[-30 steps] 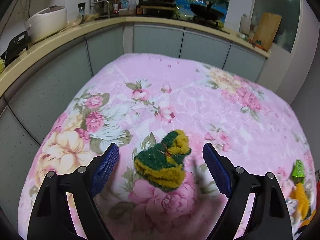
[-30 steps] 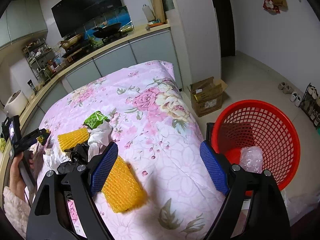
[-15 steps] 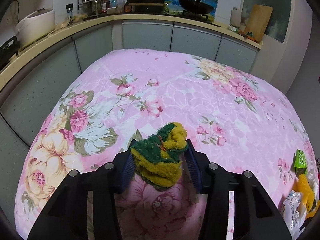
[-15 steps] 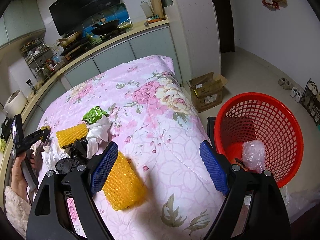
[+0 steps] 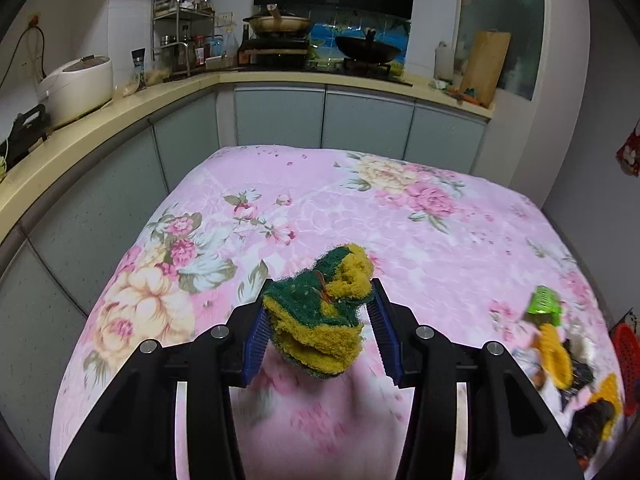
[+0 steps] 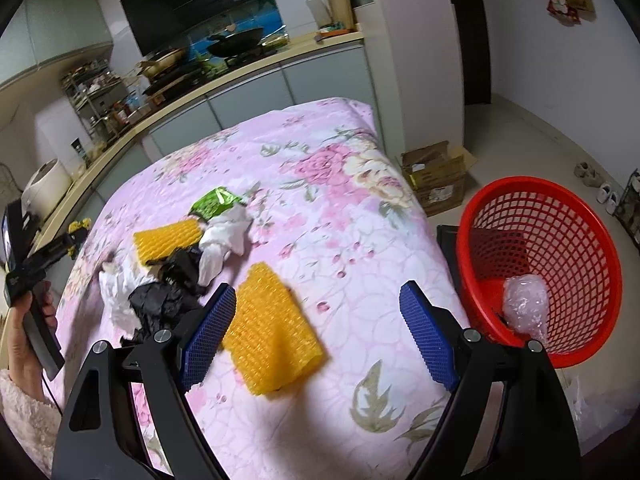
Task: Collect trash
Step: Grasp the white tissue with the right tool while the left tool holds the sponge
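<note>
My left gripper (image 5: 318,320) is shut on a crumpled green-and-yellow scouring sponge (image 5: 320,316) and holds it above the pink floral tablecloth (image 5: 400,220). My right gripper (image 6: 316,328) is open and empty above the table's near edge, with a yellow foam net (image 6: 270,328) lying just right of its left finger. A trash pile sits further back: another yellow net (image 6: 166,240), white paper (image 6: 224,236), black plastic (image 6: 168,292) and a green wrapper (image 6: 214,204). A red mesh basket (image 6: 568,248) stands on the floor to the right and holds a clear plastic wad (image 6: 524,308).
The left gripper and the hand holding it (image 6: 32,264) show at the far left of the right wrist view. A cardboard box (image 6: 436,176) stands on the floor behind the basket. Kitchen counters (image 5: 280,80) with a rice cooker (image 5: 76,88) run along the table's far and left sides.
My left gripper has closed on the sponge and lifted it off the cloth. My right gripper has stayed open and shifted slightly over the table.
</note>
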A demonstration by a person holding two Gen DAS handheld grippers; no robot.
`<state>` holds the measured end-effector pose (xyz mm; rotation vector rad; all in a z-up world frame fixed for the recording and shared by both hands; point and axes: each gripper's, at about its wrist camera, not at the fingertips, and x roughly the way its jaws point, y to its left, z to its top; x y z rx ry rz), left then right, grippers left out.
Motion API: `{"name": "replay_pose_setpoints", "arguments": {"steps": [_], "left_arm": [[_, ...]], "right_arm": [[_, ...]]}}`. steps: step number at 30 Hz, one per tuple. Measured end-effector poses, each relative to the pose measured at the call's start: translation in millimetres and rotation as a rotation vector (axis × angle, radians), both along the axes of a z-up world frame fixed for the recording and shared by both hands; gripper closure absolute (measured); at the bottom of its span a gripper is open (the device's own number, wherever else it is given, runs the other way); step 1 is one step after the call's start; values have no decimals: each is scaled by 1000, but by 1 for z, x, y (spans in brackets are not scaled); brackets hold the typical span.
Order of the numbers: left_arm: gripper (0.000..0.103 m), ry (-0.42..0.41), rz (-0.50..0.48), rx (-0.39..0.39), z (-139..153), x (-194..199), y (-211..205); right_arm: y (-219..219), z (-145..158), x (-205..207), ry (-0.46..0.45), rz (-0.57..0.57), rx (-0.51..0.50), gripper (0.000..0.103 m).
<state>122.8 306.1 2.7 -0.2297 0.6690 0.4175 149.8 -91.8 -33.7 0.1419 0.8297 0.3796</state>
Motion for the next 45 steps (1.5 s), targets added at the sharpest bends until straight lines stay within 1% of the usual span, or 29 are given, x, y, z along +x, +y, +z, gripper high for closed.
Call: {"name": "replay_pose_setpoints", "arguments": {"steps": [3, 7, 12, 14, 19, 25, 29, 31, 33, 34, 36, 37, 39, 40, 42, 43, 45], "left_arm": [[59, -17, -9, -1, 6, -13, -12], [58, -34, -20, 20, 13, -30, -31], [58, -40, -30, 13, 10, -48, -47], [58, -30, -31, 19, 5, -52, -51], [58, -18, -33, -13, -5, -62, -52], [58, -17, -14, -10, -8, -74, -45], [58, -27, 0, -23, -8, -80, -38], [58, -35, 1, -28, -7, -83, -35], [58, -37, 1, -31, -8, -83, -34], [58, -37, 1, -33, -8, -83, -34], [58, -37, 1, -38, -9, -84, -33], [58, -36, 0, -40, -10, -84, -32], [58, -33, -3, -47, -12, -83, -32], [58, -33, -4, -51, -13, -82, -31], [58, -31, -8, -55, -14, -82, -32], [58, -30, -9, -54, -14, -82, -32], [58, -30, -10, -53, -14, -83, -33]], "right_arm": [[3, -2, -4, 1, 22, -3, 22], [5, -4, -9, 4, 49, -2, 22], [22, 3, -17, -8, 114, 8, 22], [34, 8, -20, -30, 154, 1, 22], [69, 18, -19, -56, 244, -1, 22], [130, 34, -24, -110, 394, -20, 22], [165, 29, -23, -114, 471, -46, 22], [178, 22, -20, -100, 497, -64, 22], [189, 10, -13, -63, 509, -80, 22], [191, 6, -11, -52, 509, -85, 24], [197, -1, -7, -34, 518, -105, 33], [200, -3, -6, -32, 527, -113, 35], [203, -6, -7, -32, 540, -127, 44], [205, -8, -7, -25, 547, -130, 46], [205, -10, -8, -14, 557, -130, 60], [205, -11, -8, -16, 559, -134, 63], [203, -9, -10, -19, 559, -137, 75]]}}
